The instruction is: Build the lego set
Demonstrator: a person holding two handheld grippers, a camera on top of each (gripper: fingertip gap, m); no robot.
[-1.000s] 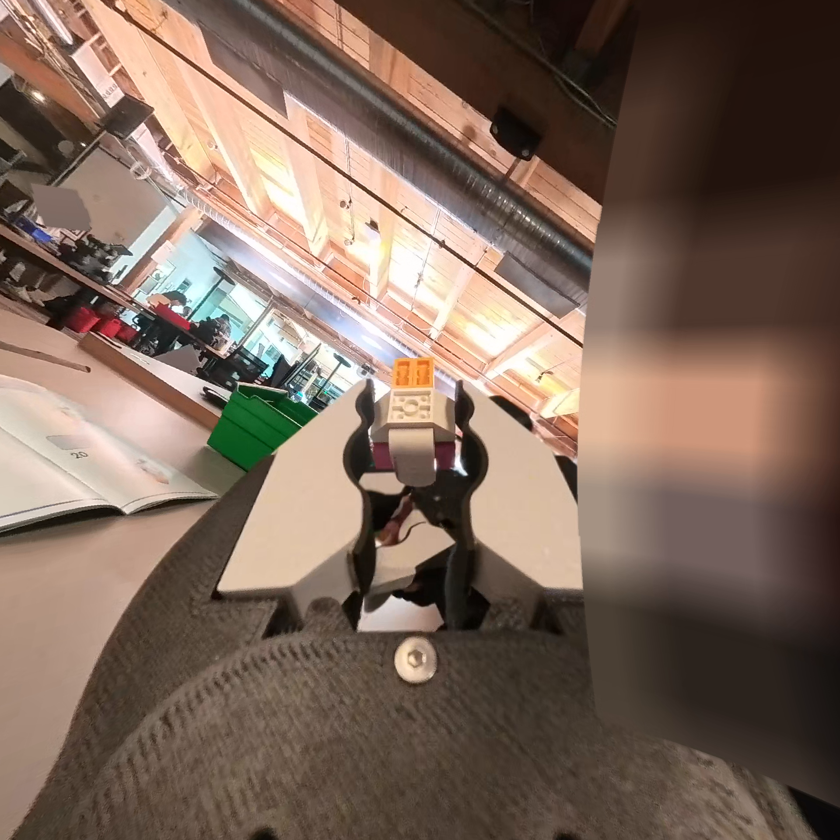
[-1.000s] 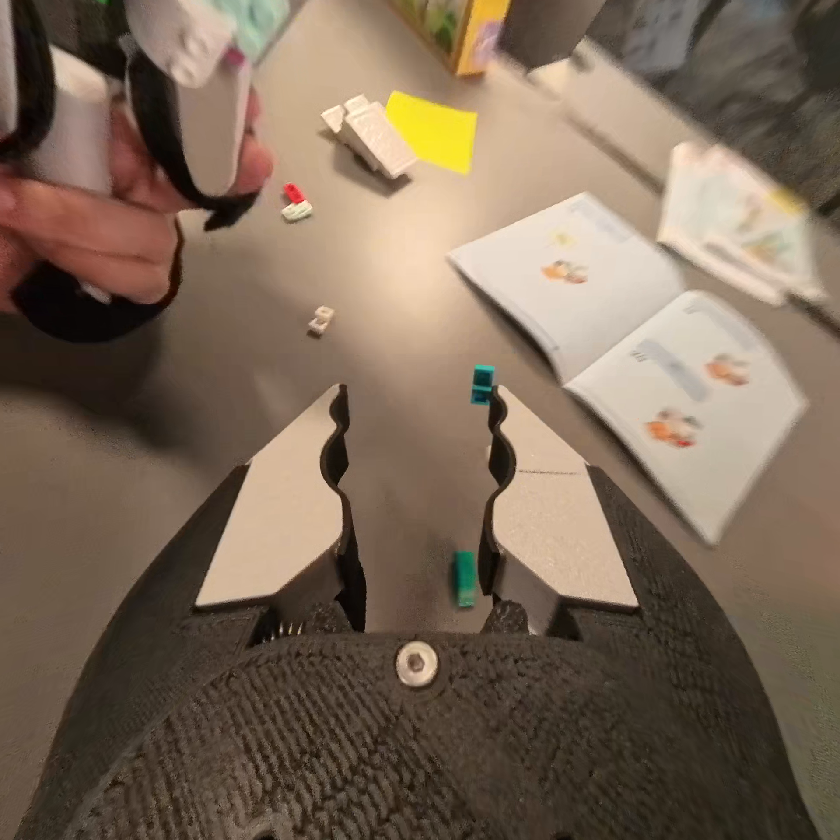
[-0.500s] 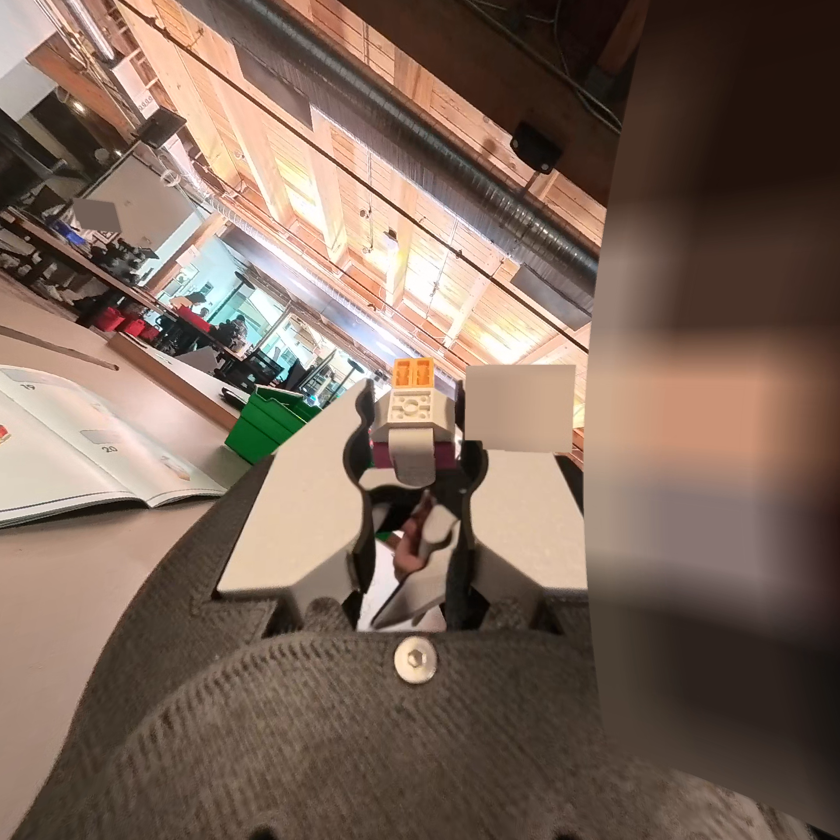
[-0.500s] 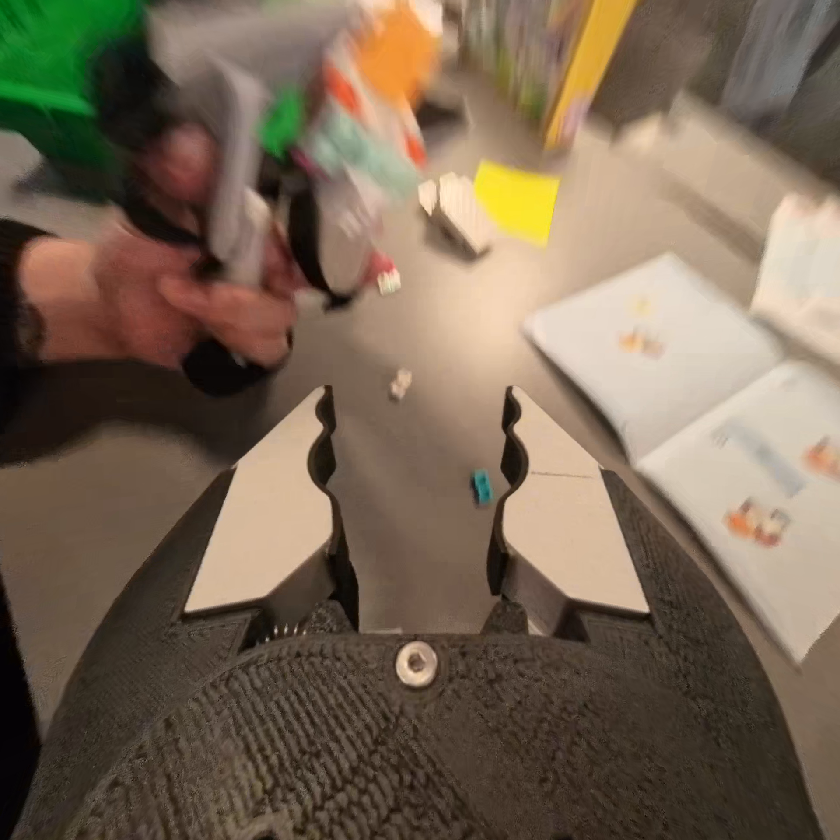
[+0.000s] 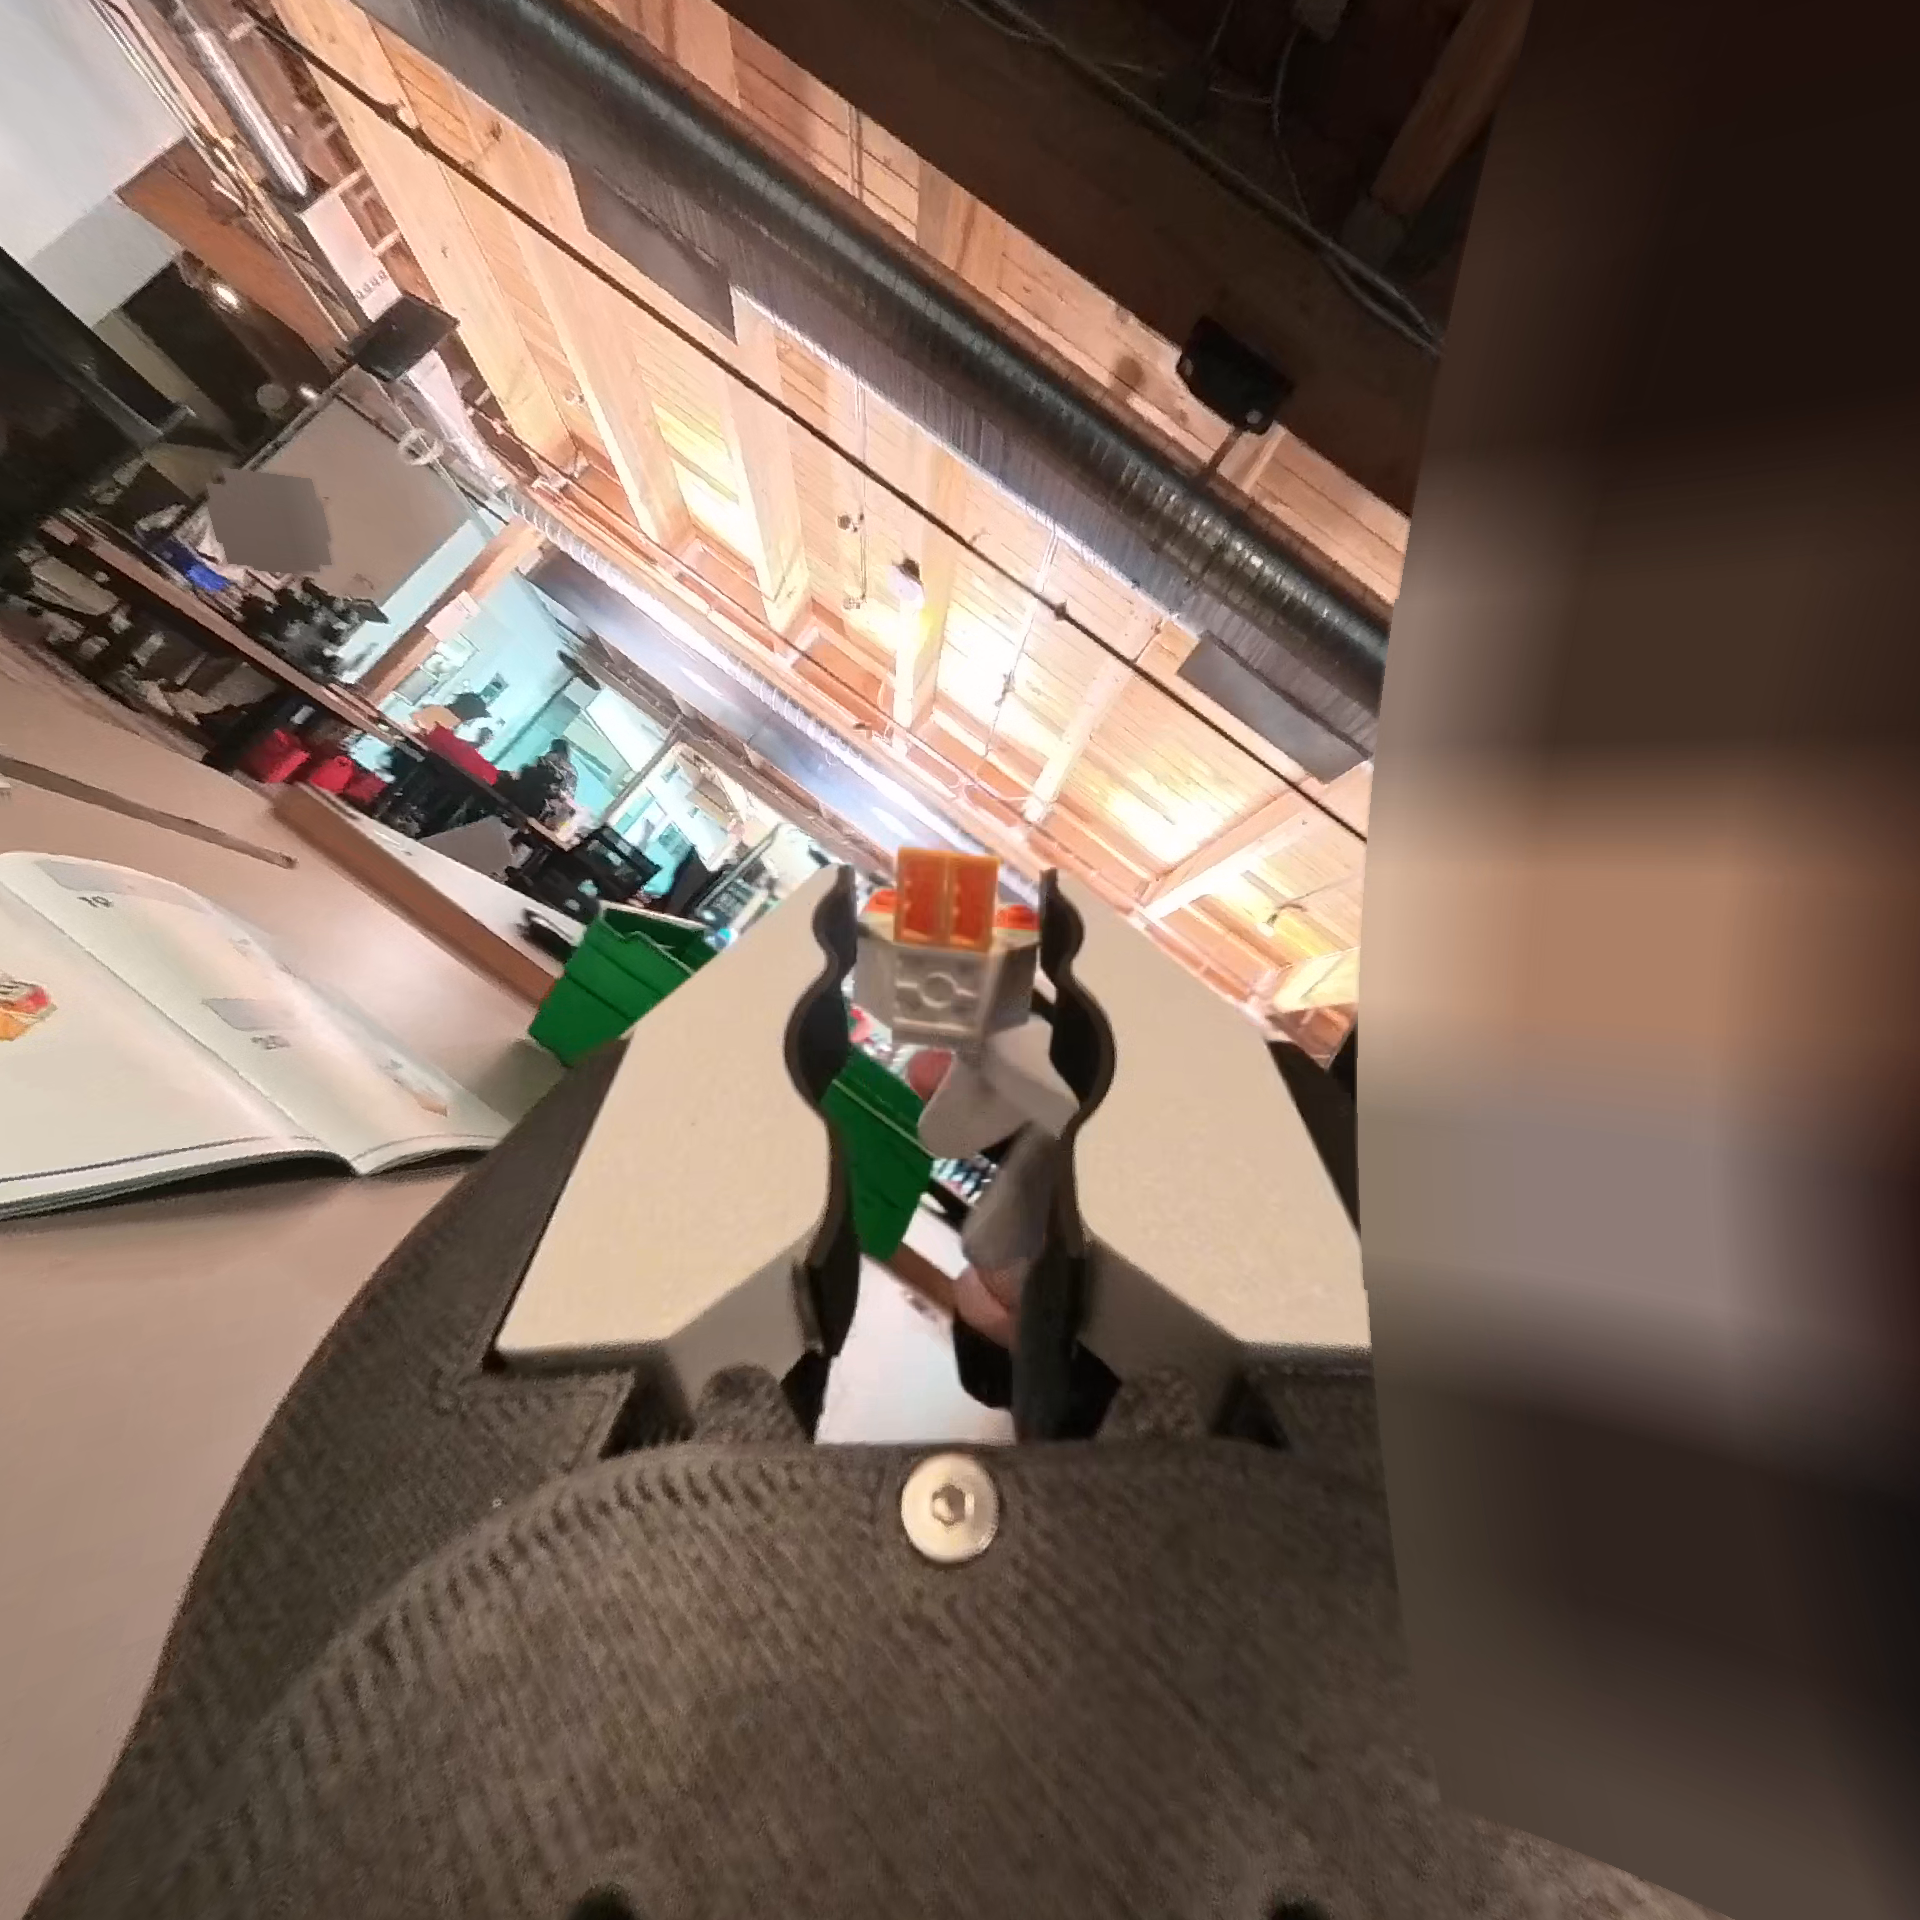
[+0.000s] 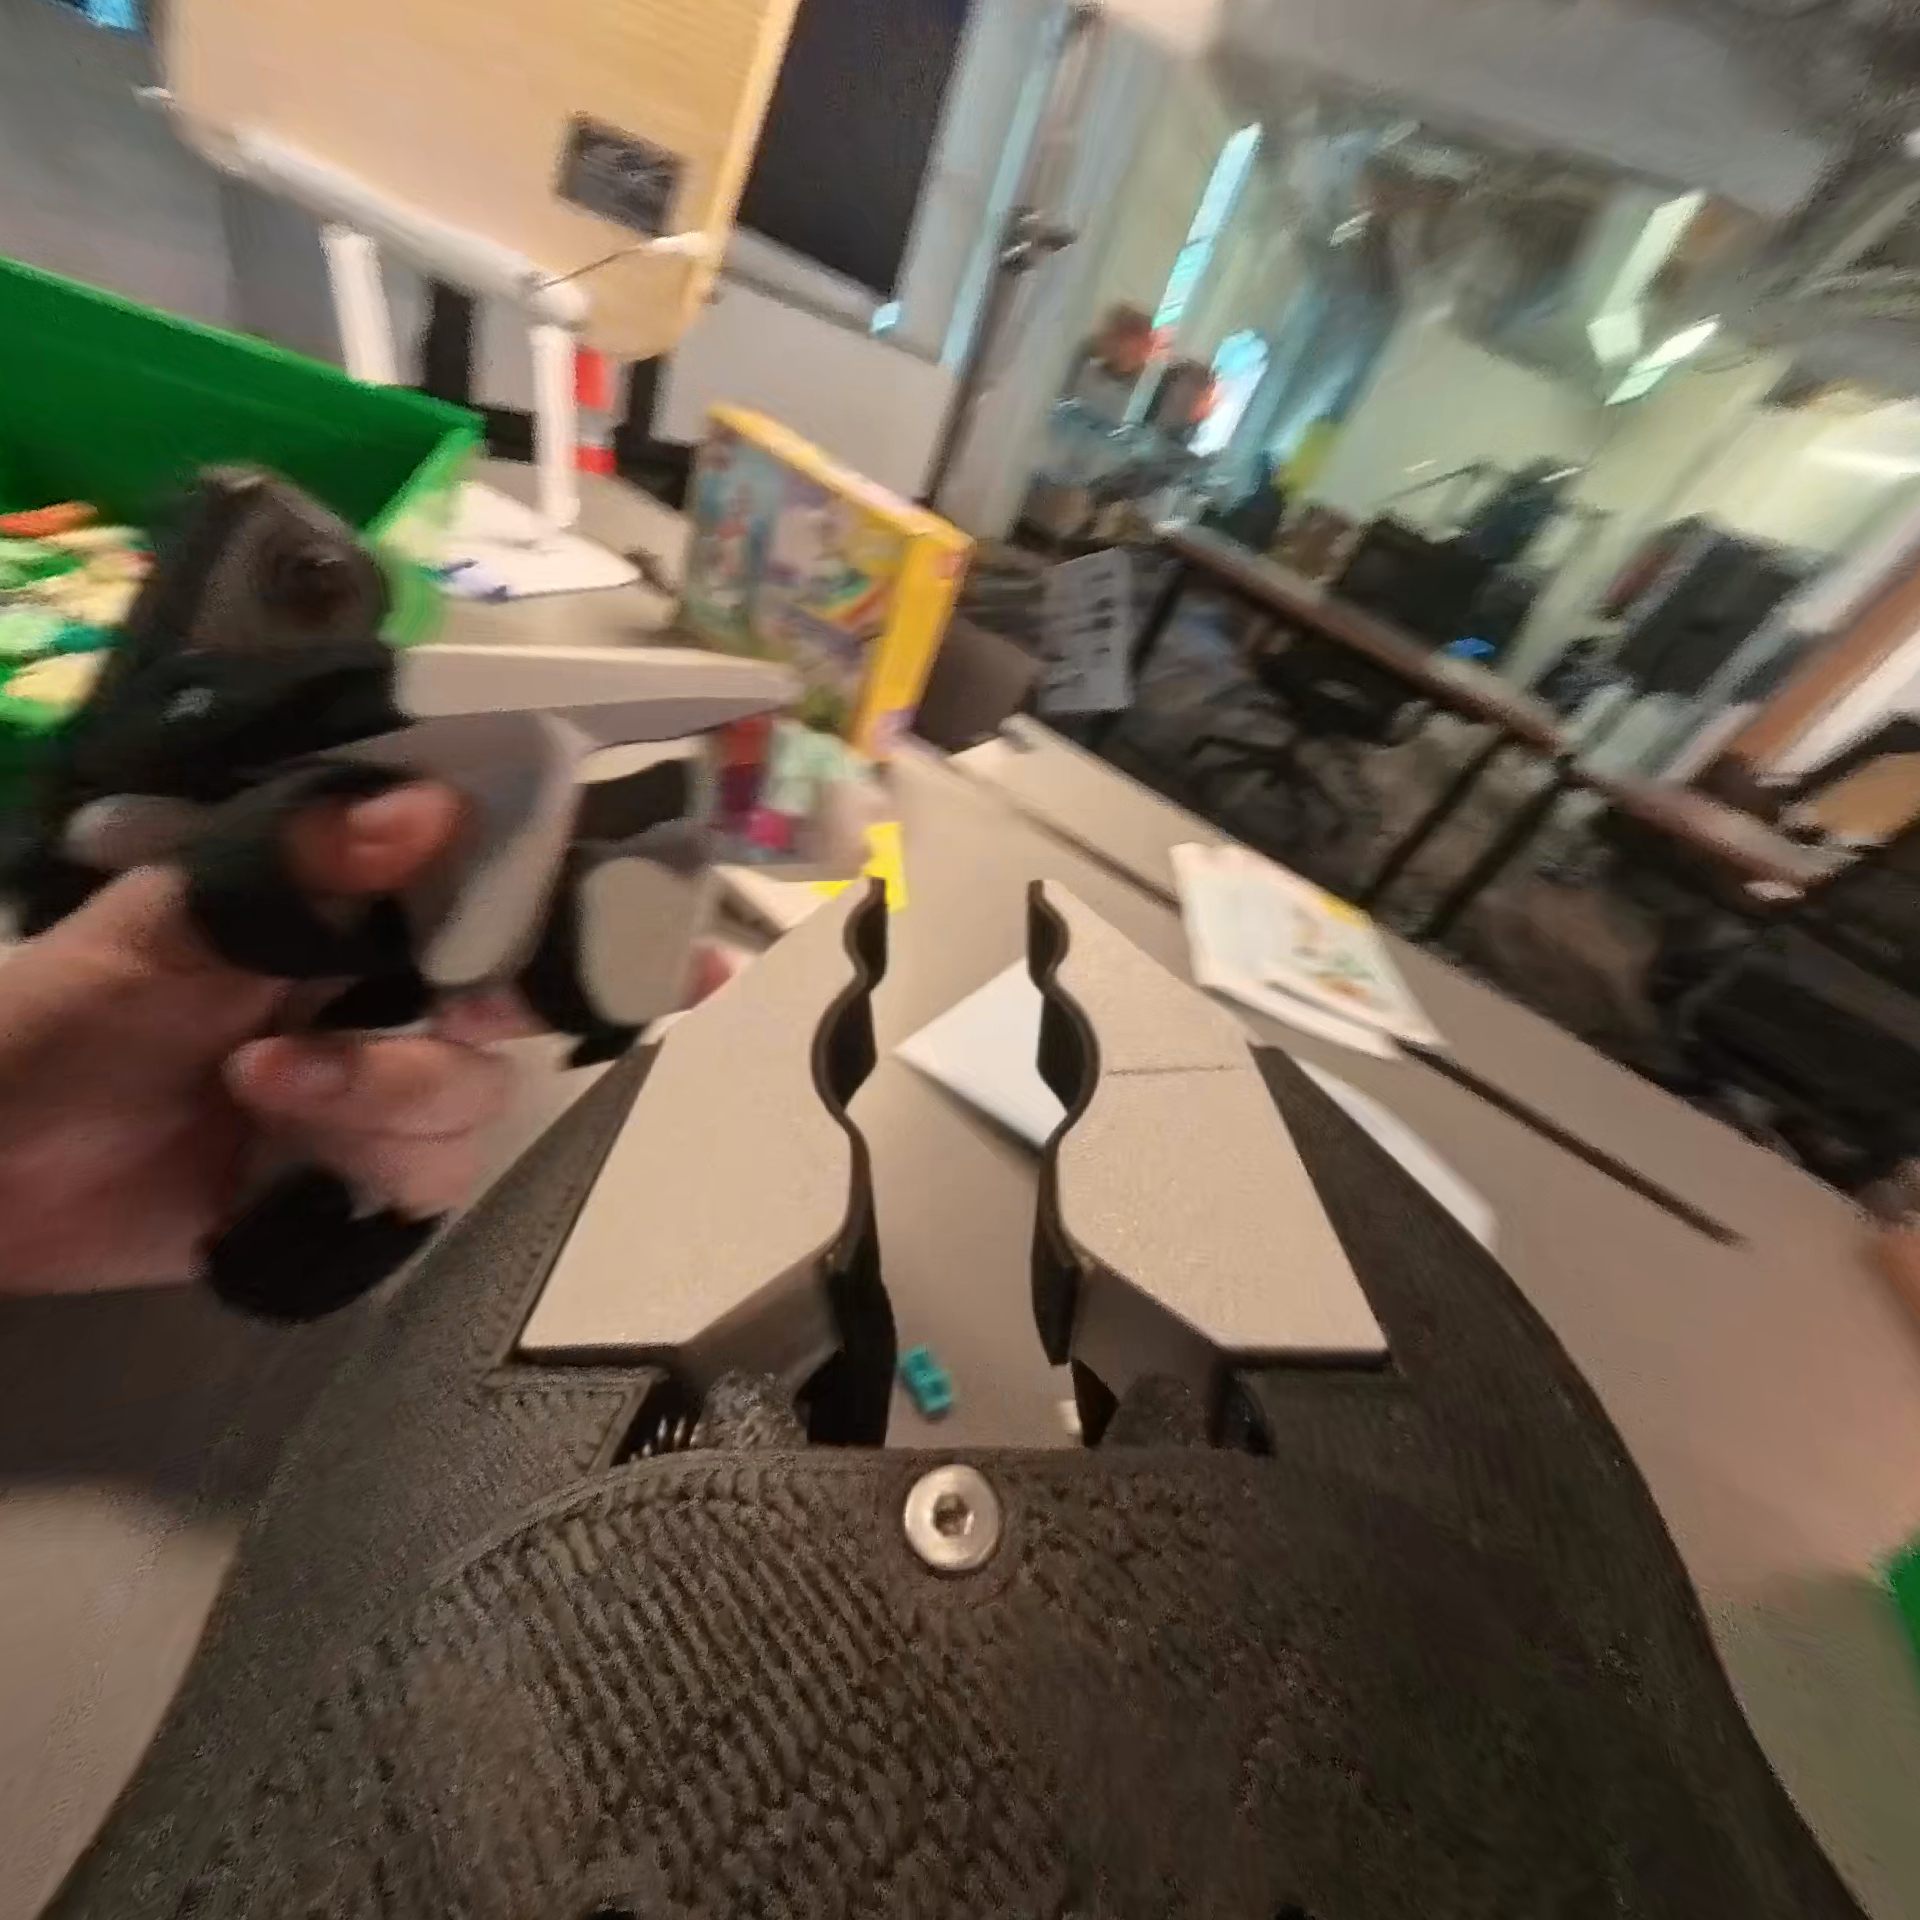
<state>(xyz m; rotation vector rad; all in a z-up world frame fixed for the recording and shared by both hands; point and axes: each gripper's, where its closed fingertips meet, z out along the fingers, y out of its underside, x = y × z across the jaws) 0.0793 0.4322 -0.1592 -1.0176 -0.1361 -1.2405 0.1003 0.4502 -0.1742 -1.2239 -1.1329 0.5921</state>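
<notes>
My left tongs (image 5: 945, 914) and right tongs (image 6: 954, 904) each carry two flat grey fingers with wavy black inner edges. Both sit on textured dark housings fastened by one silver hex screw.

tools 2 (image 5: 945, 914) (image 6: 954, 904) | booklets 2 (image 5: 208, 1049) (image 6: 1299, 951) | green bins 1 (image 5: 613, 977) | teal bricks 1 (image 6: 928, 1392) | boxes 1 (image 6: 831, 582)

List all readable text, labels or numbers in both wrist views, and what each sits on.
Open instruction booklet: small page numbers on grey tabs; legible, but I don't transcribe writing.
Yellow toy box: printed face, too blurred to read.
Loose leaflet: blurred, unreadable.
Dark wall plaque: blurred, unreadable.
Lego assembly in the left gripper: no writing seen.
</notes>
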